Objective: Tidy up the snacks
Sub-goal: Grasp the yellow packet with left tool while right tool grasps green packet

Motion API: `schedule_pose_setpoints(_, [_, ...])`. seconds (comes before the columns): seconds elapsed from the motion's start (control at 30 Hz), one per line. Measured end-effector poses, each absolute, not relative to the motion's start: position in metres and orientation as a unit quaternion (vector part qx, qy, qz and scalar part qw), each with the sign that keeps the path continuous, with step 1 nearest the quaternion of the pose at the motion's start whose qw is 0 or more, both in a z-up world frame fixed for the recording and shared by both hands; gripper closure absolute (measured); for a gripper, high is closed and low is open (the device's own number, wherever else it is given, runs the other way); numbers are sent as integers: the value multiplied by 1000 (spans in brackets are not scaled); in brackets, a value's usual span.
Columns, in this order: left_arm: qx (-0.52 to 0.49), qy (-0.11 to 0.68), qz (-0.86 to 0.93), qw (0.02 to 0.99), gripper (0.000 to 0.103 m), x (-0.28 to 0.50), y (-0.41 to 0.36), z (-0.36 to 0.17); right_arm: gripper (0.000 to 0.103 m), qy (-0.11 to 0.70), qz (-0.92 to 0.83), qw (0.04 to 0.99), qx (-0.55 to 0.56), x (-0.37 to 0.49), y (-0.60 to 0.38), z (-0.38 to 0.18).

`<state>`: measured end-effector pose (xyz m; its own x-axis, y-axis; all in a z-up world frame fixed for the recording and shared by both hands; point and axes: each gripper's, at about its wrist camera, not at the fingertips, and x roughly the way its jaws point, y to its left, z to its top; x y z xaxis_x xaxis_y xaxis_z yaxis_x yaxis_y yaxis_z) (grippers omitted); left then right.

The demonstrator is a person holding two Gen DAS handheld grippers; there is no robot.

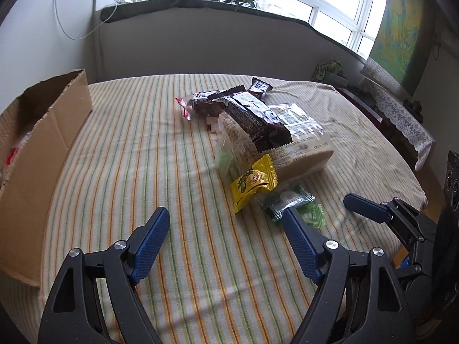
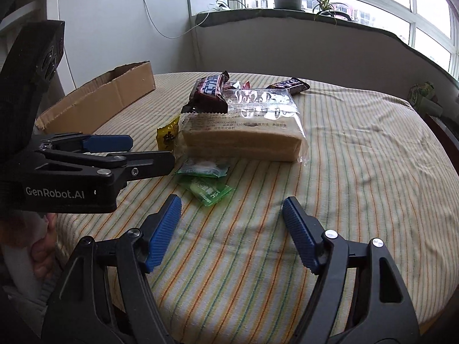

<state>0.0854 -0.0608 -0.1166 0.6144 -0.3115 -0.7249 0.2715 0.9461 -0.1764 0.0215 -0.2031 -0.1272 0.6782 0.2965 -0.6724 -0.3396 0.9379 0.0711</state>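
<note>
Snacks lie in a loose pile on the striped cloth (image 1: 143,154) covering the surface, ahead of both tools and untouched by either.

Left tool (image 1: 225,220): jaws stand wide apart, nothing between them, angled downward above the cloth. Just ahead and right of its right finger lie two green sachets (image 1: 289,200); the finger's tip overlaps them in the view, and contact cannot be confirmed. Just beyond them is a yellow packet (image 1: 254,183), leaning against a clear-wrapped pale cake block (image 1: 301,160). A dark brown wrapper (image 1: 252,117) lies across the top of the block. Far left of this tool stands a cardboard box (image 1: 48,143), open-topped.

Right tool (image 2: 232,209): jaws likewise spread, empty, pitched down over bare cloth. The green sachets (image 2: 206,183) lie just ahead and left of its left finger, apart from it. The cake block (image 2: 243,140) sits straight ahead beyond them.

View differences: the right wrist view shows the left tool (image 2: 152,152) side-on, entering from the left, its far tip over the near edge of the pile, and part of a hand (image 2: 43,246) at the lower left. It also shows a separate dark bar (image 2: 289,84) behind the block. The left wrist view shows the right tool (image 1: 355,203) only as one blue-padded finger at the right edge, and alone shows a small red-and-white wrapper (image 1: 183,106) at the pile's far left.
</note>
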Motion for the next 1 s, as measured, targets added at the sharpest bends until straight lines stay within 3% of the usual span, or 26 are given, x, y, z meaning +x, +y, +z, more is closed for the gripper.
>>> schedule_pose_setpoints(0.23, [-35,413,-181,892,23,103,-63,-118,29,361,191,911,-57,32,-187,-130])
schedule_pose_setpoints(0.33, [-41,412,-189,890,31,108,-62,-120,39,354,191,913,-68,33,-182,-131])
schedule_pose_setpoints(0.4, [-48,409,-197,890,37,110,-62,-121,55,350,193,914,-72,33,-181,-131])
schedule_pose_setpoints(0.5, [-54,403,-221,886,70,108,-62,-120,68,345,193,915,-76,33,-180,-131])
schedule_pose_setpoints(0.53, [-50,402,-228,885,86,107,-65,-120,70,345,193,915,-77,33,-181,-130])
schedule_pose_setpoints(0.6, [-40,395,-224,890,88,105,-68,-120,79,345,189,916,-78,32,-181,-129])
schedule_pose_setpoints(1.0, [-56,390,-217,893,92,95,-53,-114,80,348,179,916,-88,19,-185,-127])
